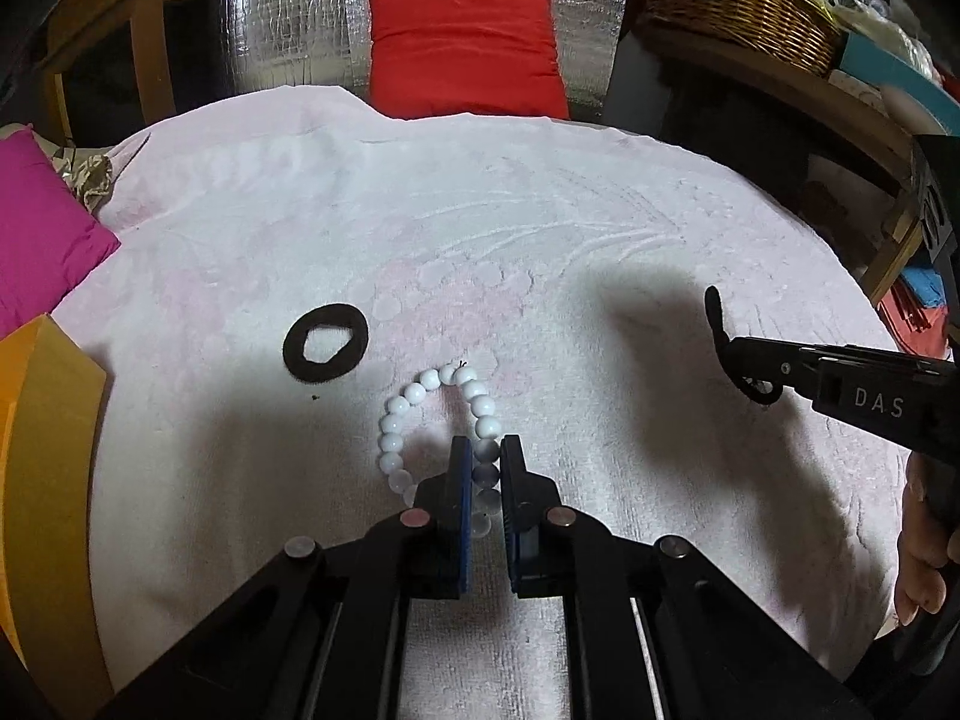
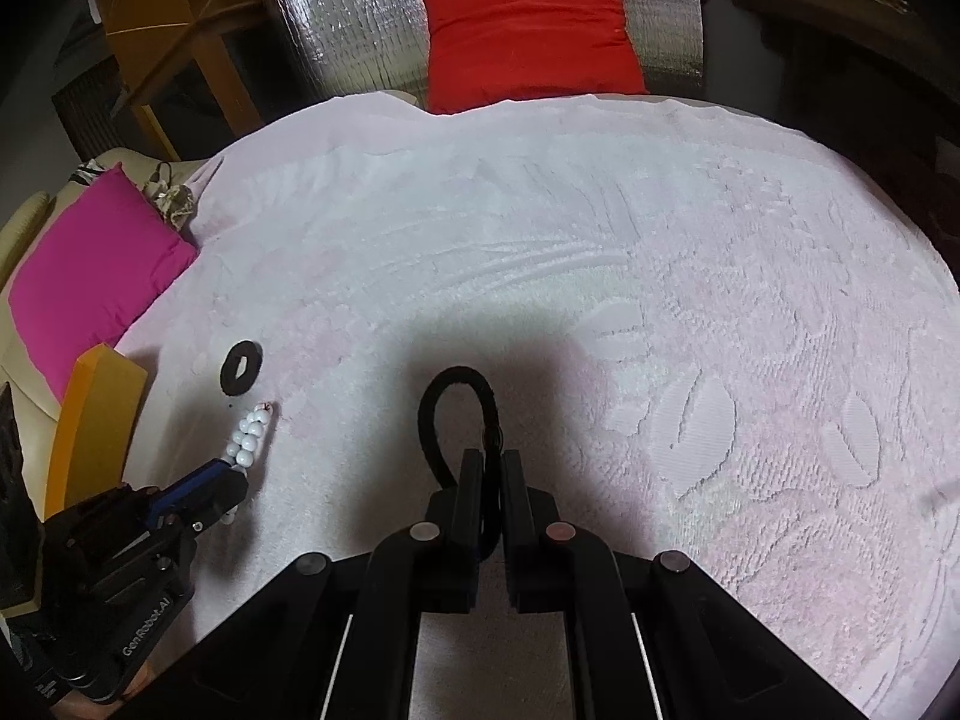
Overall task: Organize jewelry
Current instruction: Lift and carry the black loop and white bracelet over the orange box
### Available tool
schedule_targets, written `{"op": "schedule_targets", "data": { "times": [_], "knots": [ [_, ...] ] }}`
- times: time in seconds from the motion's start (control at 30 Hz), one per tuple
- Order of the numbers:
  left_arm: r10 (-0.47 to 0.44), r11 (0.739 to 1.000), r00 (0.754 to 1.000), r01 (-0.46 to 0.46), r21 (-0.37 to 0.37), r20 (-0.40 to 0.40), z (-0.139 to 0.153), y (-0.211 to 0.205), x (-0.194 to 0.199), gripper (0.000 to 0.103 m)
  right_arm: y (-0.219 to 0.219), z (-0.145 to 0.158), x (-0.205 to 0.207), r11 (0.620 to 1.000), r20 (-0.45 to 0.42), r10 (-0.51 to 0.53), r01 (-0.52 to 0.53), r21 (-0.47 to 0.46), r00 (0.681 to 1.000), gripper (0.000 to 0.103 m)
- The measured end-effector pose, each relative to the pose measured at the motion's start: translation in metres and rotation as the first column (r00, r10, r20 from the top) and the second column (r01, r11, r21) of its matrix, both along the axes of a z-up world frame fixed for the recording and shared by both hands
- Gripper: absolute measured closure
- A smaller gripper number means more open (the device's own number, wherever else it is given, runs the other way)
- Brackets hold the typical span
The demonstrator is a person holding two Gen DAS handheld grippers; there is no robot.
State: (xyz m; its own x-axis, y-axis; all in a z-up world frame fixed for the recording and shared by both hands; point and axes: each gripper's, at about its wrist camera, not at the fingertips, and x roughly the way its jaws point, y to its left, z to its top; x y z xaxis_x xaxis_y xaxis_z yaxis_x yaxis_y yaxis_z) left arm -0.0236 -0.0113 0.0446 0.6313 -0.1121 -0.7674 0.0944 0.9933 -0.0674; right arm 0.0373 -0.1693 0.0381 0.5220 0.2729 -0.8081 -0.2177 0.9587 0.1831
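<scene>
**Both grippers loaded; slip and snag risks on a soft cover**

Left gripper (image 1: 485, 450): nearest the lens, jaws drawn narrow around one side of the white bead bracelet (image 1: 438, 426). Only a few beads sit between the pads; the rest of the loop rests on the towel (image 1: 540, 228). Judgement: round, smooth beads could roll out of so small a bite, and a lift could stretch the cord. A short dark thread end shows at the far bead, so the knot may be a weak point.

Right gripper (image 2: 492, 462): jaws nearly closed on a black cord loop (image 2: 456, 414), held clear of the towel. Judgement: the loop hangs free ahead of the fingers and could swing, or catch the raised pile on lowering.

Black ring (image 1: 325, 350): flat on the towel, just beyond the bracelet, untouched. Judgement: dragging the bracelet forward could push it.

Orange box (image 1: 54, 420): at the left edge. Whether it is the destination cannot be told.
</scene>
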Motion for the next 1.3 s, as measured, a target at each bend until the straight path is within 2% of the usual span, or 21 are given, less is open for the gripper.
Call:
{"op": "schedule_targets", "data": {
  "times": [0.57,0.83,1.07,1.3],
  "knots": [
    [0.020,1.000,0.997,-0.019,-0.010,0.077,0.032,0.008,-0.021,0.094,0.017,0.021,-0.019,0.999,0.050,0.041,-0.041,-0.002,0.998,0.097],
    [0.042,0.999,0.993,-0.037,-0.039,0.115,0.054,0.021,-0.039,0.094,0.029,0.032,-0.032,0.997,0.079,0.074,-0.075,0.010,0.994,0.097],
    [0.093,0.993,0.983,-0.079,-0.088,0.157,0.076,0.045,-0.060,0.094,0.041,0.039,-0.044,0.993,0.103,0.117,-0.119,0.014,0.988,0.097],
    [0.149,0.986,0.971,-0.133,-0.097,0.186,0.088,0.064,-0.080,0.094,0.055,0.044,-0.052,0.986,0.118,0.160,-0.164,0.026,0.980,0.097]
  ]
}}
